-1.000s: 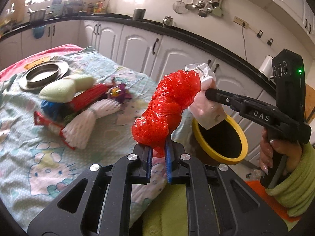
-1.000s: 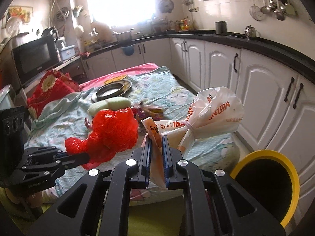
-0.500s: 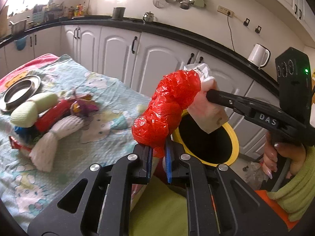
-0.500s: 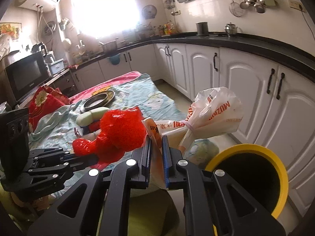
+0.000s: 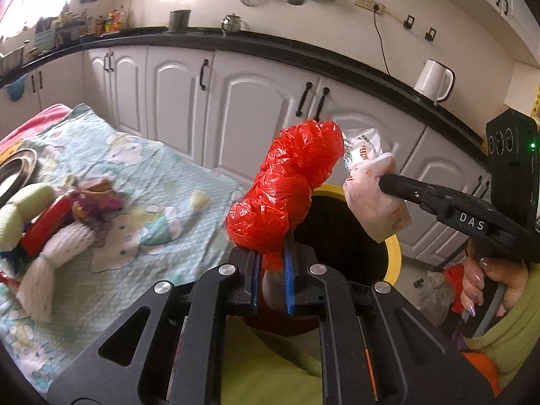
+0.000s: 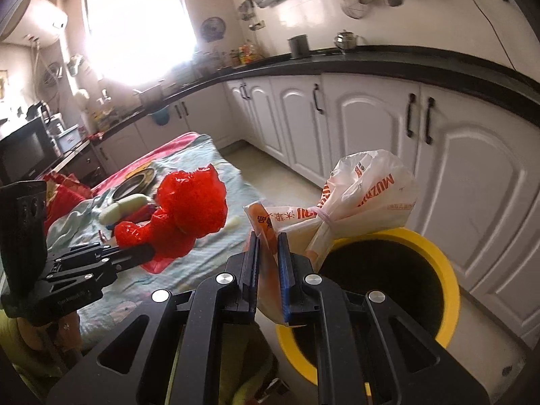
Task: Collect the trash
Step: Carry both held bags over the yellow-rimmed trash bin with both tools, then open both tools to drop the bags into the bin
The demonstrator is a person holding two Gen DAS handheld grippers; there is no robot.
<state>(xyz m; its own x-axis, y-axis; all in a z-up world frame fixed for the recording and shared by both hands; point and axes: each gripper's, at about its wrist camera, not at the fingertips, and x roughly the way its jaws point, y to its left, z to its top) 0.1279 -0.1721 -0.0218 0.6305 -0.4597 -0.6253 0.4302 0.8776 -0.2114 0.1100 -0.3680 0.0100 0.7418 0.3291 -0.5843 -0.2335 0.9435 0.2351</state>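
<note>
Kitchen background: white cabinets [image 5: 175,101] under a black counter [image 5: 337,64], utensils hung on the tiled wall, white kettle [image 5: 433,81] at the right of the counter. Low surface [image 5: 141,182] on the left, draped in a pale blue patterned cloth, carrying a metal dish [image 6: 135,182], a pale green pad [image 5: 23,209], a white knitted piece [image 5: 54,263] and a heap of red and purple scraps [image 5: 84,206].

Left tool [image 5: 272,263] clamped shut on the lower tail of a crumpled red plastic bag [image 5: 287,185], bulk of the bag standing up above the blue pads. From the right wrist view, same red bag seen sticking out over the edge of the cloth-covered surface.

Right tool [image 6: 268,260] closed on a knotted white plastic bag [image 6: 364,192] with orange print, neck pinched between the pads, puffed end up and to the right. Held over the near rim of a yellow-rimmed bin [image 6: 442,263] with a black inside, standing on the floor beside the surface and in front of the cabinets.

Both bags close together, side by side above the bin's mouth; touching or not, impossible to tell. Right hand [image 5: 489,287] in a green sleeve wrapped round the tool handle.
</note>
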